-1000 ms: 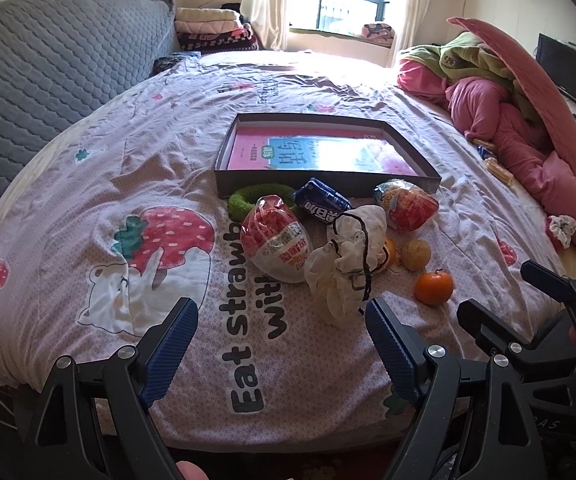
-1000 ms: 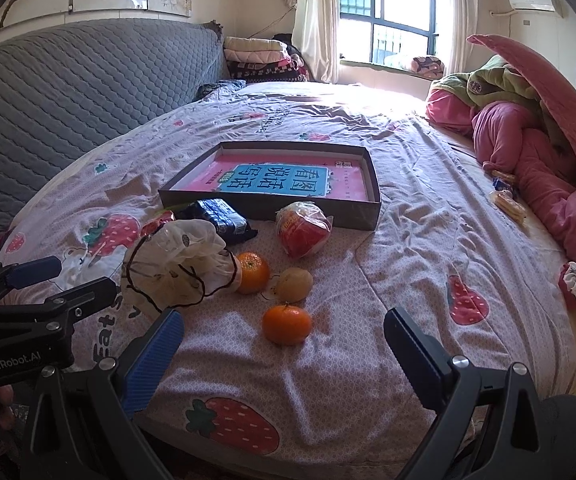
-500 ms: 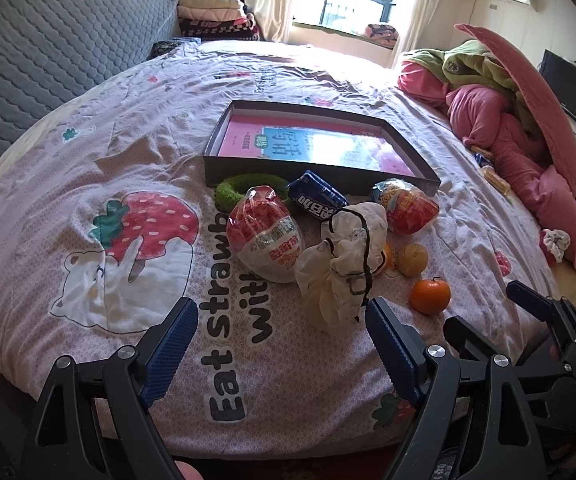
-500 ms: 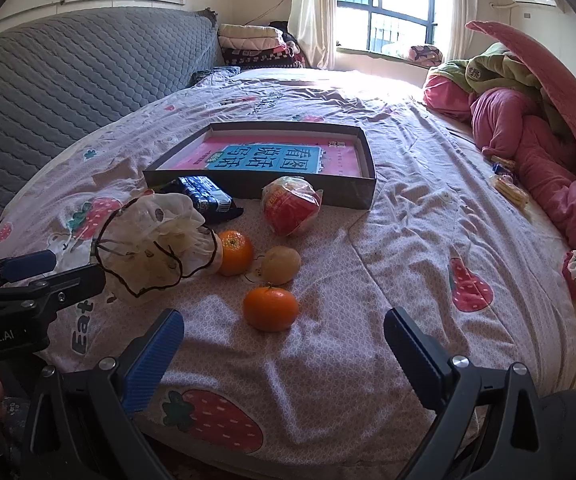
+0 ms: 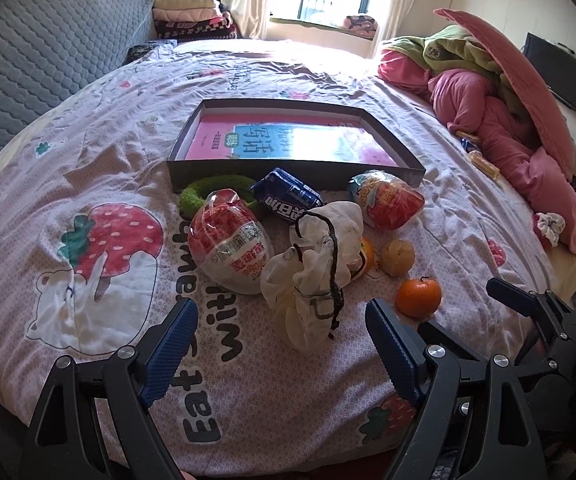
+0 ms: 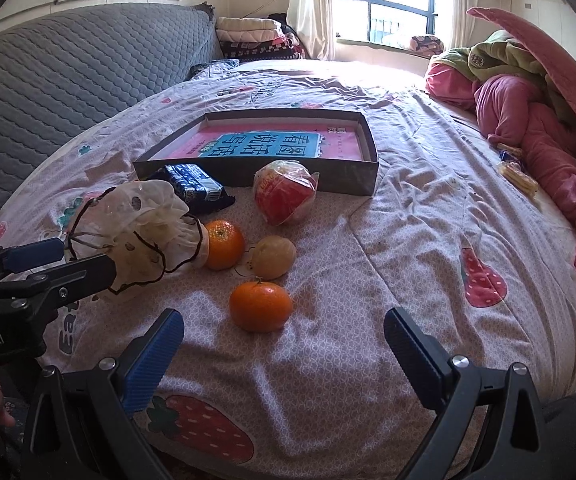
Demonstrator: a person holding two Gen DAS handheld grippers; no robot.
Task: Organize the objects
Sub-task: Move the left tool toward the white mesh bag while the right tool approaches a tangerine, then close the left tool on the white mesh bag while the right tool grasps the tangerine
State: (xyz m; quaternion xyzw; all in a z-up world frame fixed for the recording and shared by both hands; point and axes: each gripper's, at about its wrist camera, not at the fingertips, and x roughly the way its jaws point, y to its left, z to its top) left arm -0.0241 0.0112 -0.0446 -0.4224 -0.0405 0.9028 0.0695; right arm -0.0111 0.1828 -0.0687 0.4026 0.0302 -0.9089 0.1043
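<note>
Far ahead of the claw stands a window [image 6: 384, 4] with curtains [image 6: 308, 8]; a grey quilted headboard [image 6: 67, 68] is at left, heaped pink bedding [image 6: 536, 120] at right.

Bedsheet [image 5: 87, 160]: pale pink, strawberry and bear prints, black lettering. Box [image 5: 288, 168]: dark grey; book [image 5: 288, 140] inside pink with blue panel. Ring [image 5: 203, 194]: green. Packet [image 5: 288, 200]: navy, white lettering. Two snack bags [image 5: 227, 248] [image 5: 388, 204]: red and white. Pouch [image 5: 316, 264]: cream, dark cord. Tangerines [image 6: 260, 306] [image 6: 223, 244]: orange. Tongs' pads [image 6: 153, 364]: blue. Headboard [image 6: 67, 80]: grey quilted.
</note>
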